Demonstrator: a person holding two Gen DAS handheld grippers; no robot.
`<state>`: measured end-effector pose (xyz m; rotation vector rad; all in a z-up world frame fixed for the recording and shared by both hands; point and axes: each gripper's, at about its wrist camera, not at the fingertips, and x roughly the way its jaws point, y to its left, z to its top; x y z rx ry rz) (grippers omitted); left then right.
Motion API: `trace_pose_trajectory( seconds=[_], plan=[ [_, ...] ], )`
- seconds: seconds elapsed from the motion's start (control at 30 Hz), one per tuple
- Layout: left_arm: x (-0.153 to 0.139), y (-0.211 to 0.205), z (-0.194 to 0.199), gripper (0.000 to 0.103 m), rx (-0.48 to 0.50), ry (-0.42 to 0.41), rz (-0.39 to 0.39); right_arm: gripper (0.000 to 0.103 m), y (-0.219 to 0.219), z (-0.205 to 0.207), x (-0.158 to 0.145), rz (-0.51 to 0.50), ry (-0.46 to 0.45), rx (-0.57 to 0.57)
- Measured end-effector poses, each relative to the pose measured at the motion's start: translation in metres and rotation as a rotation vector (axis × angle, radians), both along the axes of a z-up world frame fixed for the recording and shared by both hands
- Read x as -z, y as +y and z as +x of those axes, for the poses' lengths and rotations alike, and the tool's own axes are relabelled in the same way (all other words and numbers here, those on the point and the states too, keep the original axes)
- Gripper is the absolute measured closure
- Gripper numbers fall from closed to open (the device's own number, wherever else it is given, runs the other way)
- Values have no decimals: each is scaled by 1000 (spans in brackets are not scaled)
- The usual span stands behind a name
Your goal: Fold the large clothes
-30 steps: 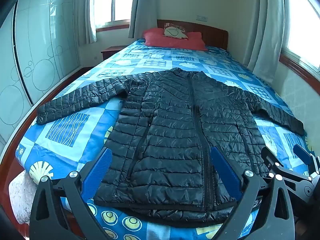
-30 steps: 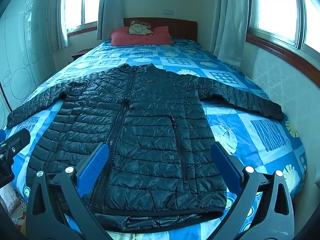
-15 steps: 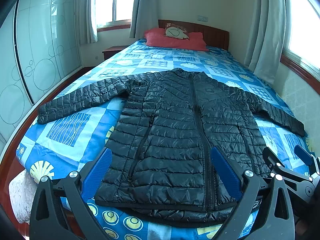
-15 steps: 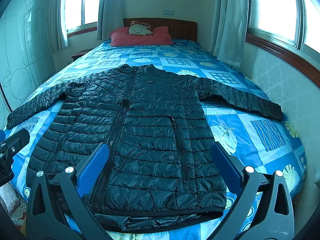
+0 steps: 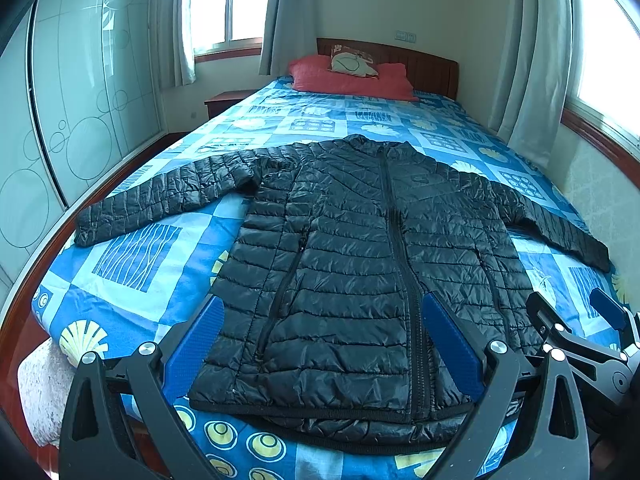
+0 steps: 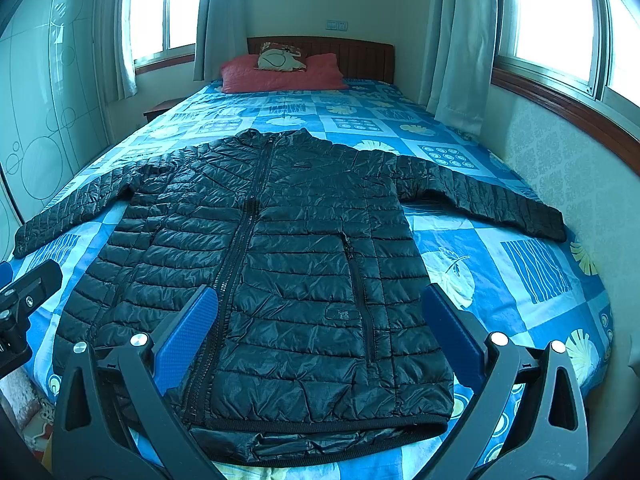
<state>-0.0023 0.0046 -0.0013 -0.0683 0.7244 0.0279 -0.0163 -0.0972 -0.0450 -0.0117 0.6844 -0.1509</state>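
A black quilted puffer jacket (image 5: 360, 264) lies flat and zipped on the bed, front up, collar away from me, both sleeves spread out to the sides. It also shows in the right wrist view (image 6: 280, 272). My left gripper (image 5: 322, 312) is open and empty, held above the jacket's hem, left of the zip. My right gripper (image 6: 320, 304) is open and empty above the hem, right of the zip. The right gripper's fingers (image 5: 568, 328) show at the right edge of the left wrist view.
The bed has a blue patterned sheet (image 5: 136, 256) and a wooden frame (image 5: 24, 280). Red pillows (image 6: 280, 72) lie by the headboard. A glass wardrobe (image 5: 80, 100) stands left, a nightstand (image 5: 224, 102) beyond it. A wall with windows (image 6: 560, 152) runs along the right.
Both views have shifted slightly, with the jacket sitting a little lower and closer in frame. The jacket itself has not moved and both grippers stay open.
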Motion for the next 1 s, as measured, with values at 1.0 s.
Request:
trace_pose_trajectory(
  seconds=[1.0],
  plan=[
    [4, -1, 1, 5, 2, 7, -1, 2, 2, 0, 3, -1, 3, 0]
  ],
)
